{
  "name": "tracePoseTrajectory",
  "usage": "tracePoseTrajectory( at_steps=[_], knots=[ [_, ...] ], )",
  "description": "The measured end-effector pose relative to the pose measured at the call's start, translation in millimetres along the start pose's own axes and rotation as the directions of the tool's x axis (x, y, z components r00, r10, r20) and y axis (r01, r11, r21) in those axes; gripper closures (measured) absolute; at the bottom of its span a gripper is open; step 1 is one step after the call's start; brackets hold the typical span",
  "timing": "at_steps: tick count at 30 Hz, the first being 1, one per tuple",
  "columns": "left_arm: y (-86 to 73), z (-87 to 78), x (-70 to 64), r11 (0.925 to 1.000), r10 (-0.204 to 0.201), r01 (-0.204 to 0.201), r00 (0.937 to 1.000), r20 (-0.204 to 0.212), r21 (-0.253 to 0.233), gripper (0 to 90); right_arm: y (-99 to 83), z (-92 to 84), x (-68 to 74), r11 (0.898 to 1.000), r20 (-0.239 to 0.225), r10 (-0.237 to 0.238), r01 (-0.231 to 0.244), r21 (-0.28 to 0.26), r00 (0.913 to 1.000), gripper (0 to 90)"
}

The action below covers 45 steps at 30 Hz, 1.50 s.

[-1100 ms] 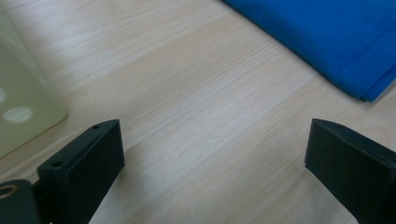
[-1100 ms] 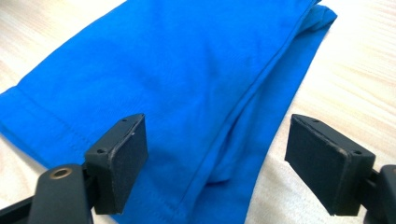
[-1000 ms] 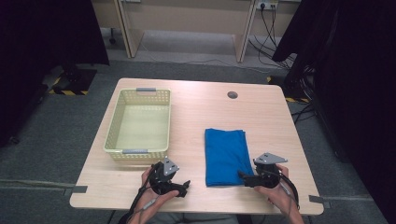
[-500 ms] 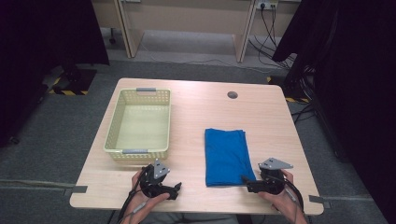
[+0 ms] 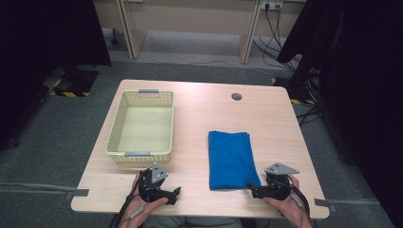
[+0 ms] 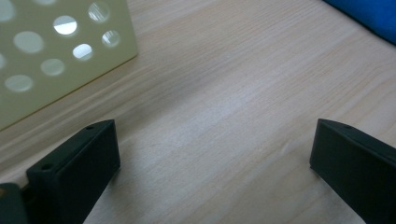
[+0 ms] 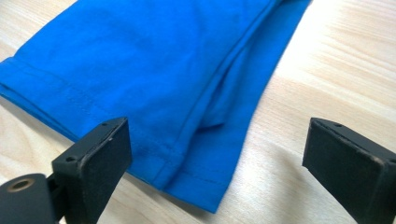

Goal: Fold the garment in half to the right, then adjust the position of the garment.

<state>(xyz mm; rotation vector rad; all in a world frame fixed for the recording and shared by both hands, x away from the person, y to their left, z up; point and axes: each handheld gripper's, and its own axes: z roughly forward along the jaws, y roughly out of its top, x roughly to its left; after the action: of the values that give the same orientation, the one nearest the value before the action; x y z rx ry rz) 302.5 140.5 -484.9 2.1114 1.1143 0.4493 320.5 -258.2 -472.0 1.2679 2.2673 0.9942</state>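
- A folded blue cloth (image 5: 231,159) is seen lying flat on the right half of the wooden surface (image 5: 199,114), its long side running away from the person.
- In the right gripper view the near corner of the blue cloth (image 7: 177,74) is shown with its stitched hems and stacked layers, the corner resting on the bare wood.
- The right hand-held gripper (image 5: 252,188) is held low just beside the cloth's near right corner, pointing toward it.
- Its jaws have just been opening and are spread wide; the cloth corner lies ahead of and between them, and no pad is seen pressing on it, so nothing is gripped.
- The right hand (image 5: 287,209) is seen at the surface's near edge, wrapped around the gripper's body.
- The left hand-held gripper (image 5: 173,194) is held near the front edge, well apart from the cloth, with its jaws wide open over bare wood and nothing between them.
- Whether its jaws touch the surface cannot be told from the left gripper view, though they appear to be very close to it.
- A pale yellow perforated basket (image 5: 114,142) stands on the left half of the surface, just beyond the left hand-held gripper; its holed wall (image 6: 56,56) is seen in the left gripper view.
- A small round grommet (image 5: 236,96) is set in the surface near its far edge.
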Motion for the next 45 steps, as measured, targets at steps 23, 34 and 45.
tracePoseTrajectory(
  at_steps=[23,34,45],
  knots=[
    [-2.4,-1.9,11.7,1.0000,0.000,0.000,1.0000,-0.001,0.000,0.0,0.5,-7.4,-6.6,0.999,0.010,0.021,-0.021,-0.025,0.9997,6.7],
    [-2.3,-1.7,12.0,1.0000,-0.007,0.007,1.0000,-0.006,-0.001,0.0,27.5,2.4,-0.1,0.999,0.003,-0.013,0.014,-0.045,0.9999,7.2],
    [-2.3,-1.7,12.4,0.9999,-0.013,0.013,0.9998,-0.014,0.000,0.0,47.4,23.3,9.9,0.999,-0.013,-0.033,0.032,-0.040,0.9994,8.0]
  ],
)
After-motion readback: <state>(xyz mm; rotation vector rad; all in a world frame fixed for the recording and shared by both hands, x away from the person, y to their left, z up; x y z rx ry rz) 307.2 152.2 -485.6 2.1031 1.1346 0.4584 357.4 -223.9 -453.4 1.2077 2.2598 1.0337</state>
